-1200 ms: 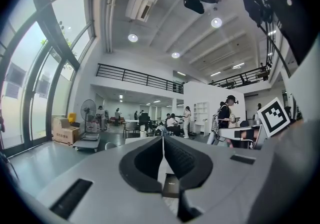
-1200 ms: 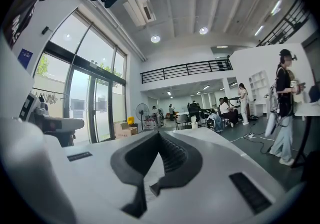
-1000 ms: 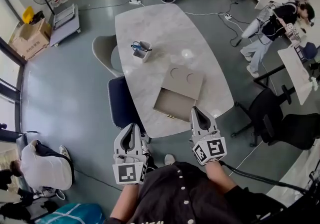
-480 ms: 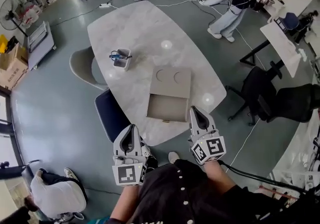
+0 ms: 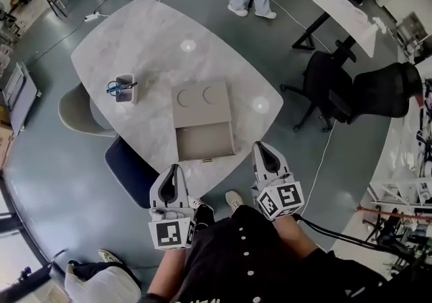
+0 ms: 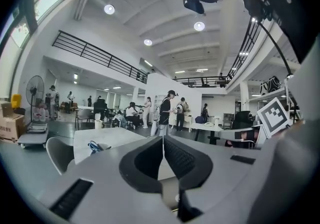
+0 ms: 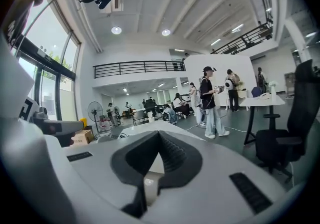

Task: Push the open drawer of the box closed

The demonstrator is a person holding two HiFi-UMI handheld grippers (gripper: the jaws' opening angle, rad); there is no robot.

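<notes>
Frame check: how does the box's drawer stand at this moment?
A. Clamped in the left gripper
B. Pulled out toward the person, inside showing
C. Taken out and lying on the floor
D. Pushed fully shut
B: in the head view the drawer sticks out of the box on the side facing the person, and its empty inside is visible.
</notes>
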